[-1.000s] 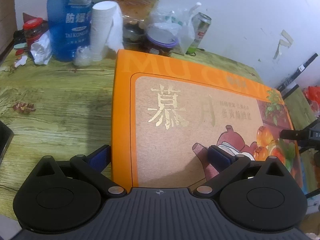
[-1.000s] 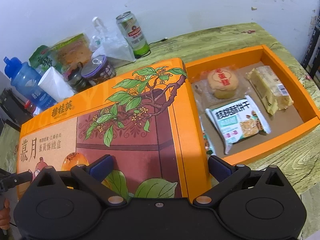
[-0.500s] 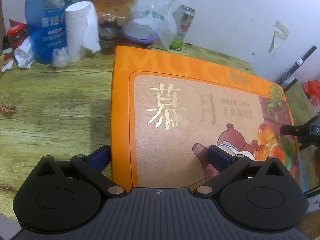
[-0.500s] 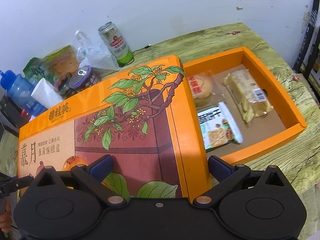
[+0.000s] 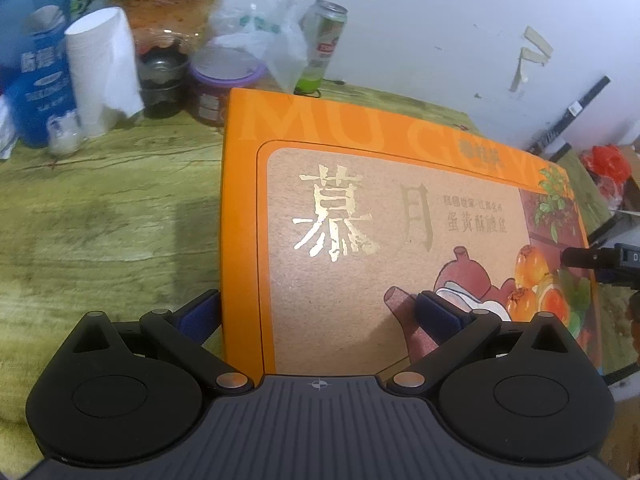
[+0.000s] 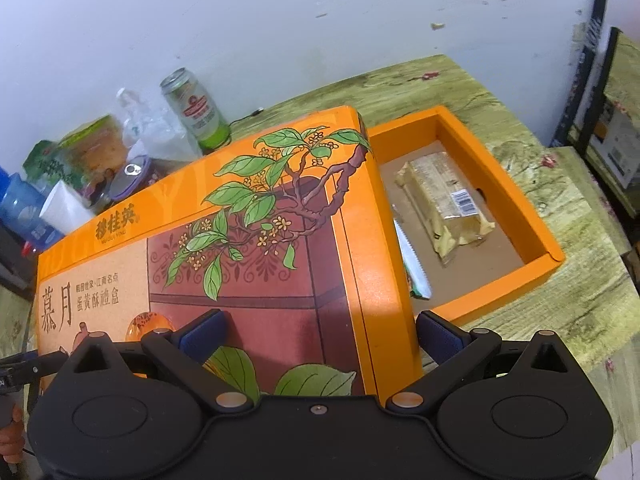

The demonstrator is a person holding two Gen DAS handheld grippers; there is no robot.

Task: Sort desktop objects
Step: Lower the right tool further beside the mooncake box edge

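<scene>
Orange lid [image 6: 248, 240] partly over its tray [image 6: 516, 184] on a green wood-grain table [image 5: 100, 216] by a white wall [image 6: 280, 20].

Each gripper, left [image 5: 318, 312] and right [image 6: 318, 334], has its jaws wide, straddling a lid end without clamping it. Since half a second ago the lid covers more tray: only one wrapped snack [image 6: 440, 204] shows whole. A can [image 6: 196, 110] and bottle [image 5: 36, 60] stand behind the lid.

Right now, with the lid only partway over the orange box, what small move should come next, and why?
Probably slide the lid a little further toward the uncovered end of the box. A wrapped snack lies exposed there, and both tools, left and right, straddle opposite lid edges.
</scene>
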